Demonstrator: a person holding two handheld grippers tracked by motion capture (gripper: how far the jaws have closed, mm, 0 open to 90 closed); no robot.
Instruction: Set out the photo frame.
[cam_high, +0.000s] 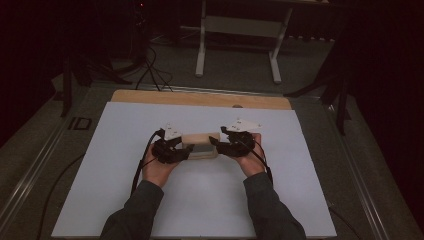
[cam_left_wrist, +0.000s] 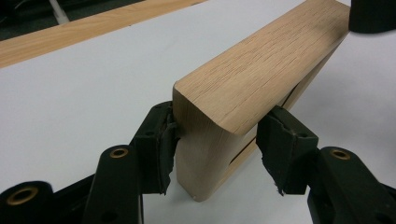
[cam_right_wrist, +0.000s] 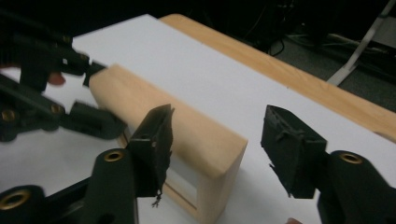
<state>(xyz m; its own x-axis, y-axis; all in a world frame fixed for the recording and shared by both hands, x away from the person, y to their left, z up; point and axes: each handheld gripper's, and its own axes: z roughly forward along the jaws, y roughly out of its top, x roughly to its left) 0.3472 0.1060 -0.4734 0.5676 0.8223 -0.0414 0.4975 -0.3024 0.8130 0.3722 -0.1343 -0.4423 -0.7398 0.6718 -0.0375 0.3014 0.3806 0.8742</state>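
A light wooden box frame (cam_high: 201, 145) with a slot along its side lies on the white sheet in the middle of the table. My left gripper (cam_high: 181, 151) is shut on its left end; in the left gripper view both pads of my left gripper (cam_left_wrist: 222, 144) press the sides of the wooden frame (cam_left_wrist: 261, 70). My right gripper (cam_high: 218, 145) stands open at the other end. In the right gripper view the jaws of my right gripper (cam_right_wrist: 224, 140) are spread wide around the corner of the frame (cam_right_wrist: 187, 126), the right pad (cam_right_wrist: 289, 149) clearly off it. The left gripper (cam_right_wrist: 95, 95) shows at the far end.
A white sheet (cam_high: 200, 200) covers most of the wooden tabletop (cam_high: 200, 98). Beyond the far edge are a dark floor with cables (cam_high: 150, 70) and the white legs of another table (cam_high: 240, 30). A person's hands and dark sleeves come in from the bottom.
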